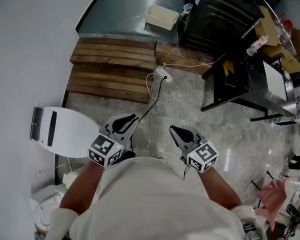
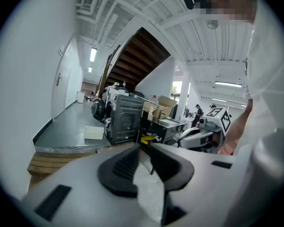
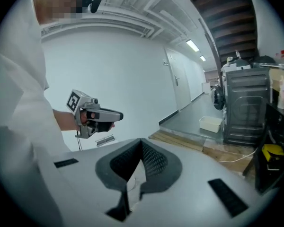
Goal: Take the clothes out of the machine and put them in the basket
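Observation:
The dark washing machine point(image 1: 217, 14) point(image 2: 125, 117) point(image 3: 246, 105) stands far ahead, beyond the wooden step. A white tub-like basket point(image 1: 161, 16) point(image 2: 93, 133) point(image 3: 211, 123) sits on the grey floor to the left of it. No clothes show near either. Both grippers are held close to the person's body, well short of the machine. My left gripper point(image 1: 132, 118) point(image 2: 143, 148) is shut with nothing in it. My right gripper point(image 1: 173, 129) point(image 3: 141, 142) is also shut and empty. Each gripper appears in the other's view, held level in a hand.
Wooden planks point(image 1: 115, 69) form a low step ahead. A white power strip point(image 1: 163, 74) trails its cable across the marble floor. A black table point(image 1: 240, 79) with boxes stands at the right, a white rounded appliance point(image 1: 60, 131) at the left, and a pink cloth point(image 1: 272, 196) at the lower right.

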Action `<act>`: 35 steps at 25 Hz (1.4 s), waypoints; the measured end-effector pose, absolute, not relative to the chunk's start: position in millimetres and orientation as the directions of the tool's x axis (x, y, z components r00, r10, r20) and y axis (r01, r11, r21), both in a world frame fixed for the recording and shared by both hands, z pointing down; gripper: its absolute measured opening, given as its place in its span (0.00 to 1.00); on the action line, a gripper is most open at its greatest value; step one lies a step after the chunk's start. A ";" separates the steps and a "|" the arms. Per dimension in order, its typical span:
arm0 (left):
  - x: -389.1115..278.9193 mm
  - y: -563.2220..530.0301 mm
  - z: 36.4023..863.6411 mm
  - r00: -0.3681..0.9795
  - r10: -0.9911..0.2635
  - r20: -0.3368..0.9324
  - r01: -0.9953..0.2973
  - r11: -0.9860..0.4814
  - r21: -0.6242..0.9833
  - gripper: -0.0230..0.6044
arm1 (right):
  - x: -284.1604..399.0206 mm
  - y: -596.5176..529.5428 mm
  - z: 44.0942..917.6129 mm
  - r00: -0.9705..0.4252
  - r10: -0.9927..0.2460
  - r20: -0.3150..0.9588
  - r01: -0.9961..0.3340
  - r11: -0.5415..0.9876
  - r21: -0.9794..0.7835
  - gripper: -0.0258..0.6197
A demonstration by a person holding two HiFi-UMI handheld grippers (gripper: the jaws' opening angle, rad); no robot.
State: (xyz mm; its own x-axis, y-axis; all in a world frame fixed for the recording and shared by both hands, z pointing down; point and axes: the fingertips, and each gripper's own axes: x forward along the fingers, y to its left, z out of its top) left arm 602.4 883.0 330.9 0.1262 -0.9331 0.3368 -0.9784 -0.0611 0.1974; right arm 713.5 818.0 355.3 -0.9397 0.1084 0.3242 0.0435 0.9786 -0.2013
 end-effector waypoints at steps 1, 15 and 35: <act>585.2 883.1 329.5 0.135 -0.933 0.333 -0.976 -0.068 0.205 0.22 | 695.7 824.1 356.3 -0.935 0.120 0.335 0.054 0.978 -0.200 0.04; 415.6 875.5 325.0 0.158 -0.942 0.297 -0.975 -0.100 0.199 0.39 | 521.4 862.5 352.2 -0.904 0.193 0.382 0.116 0.970 -0.216 0.04; 164.8 609.1 351.6 0.188 -0.879 0.438 -0.969 -0.093 0.229 0.38 | 253.4 606.5 389.8 -0.870 0.271 0.411 0.142 0.938 -0.317 0.04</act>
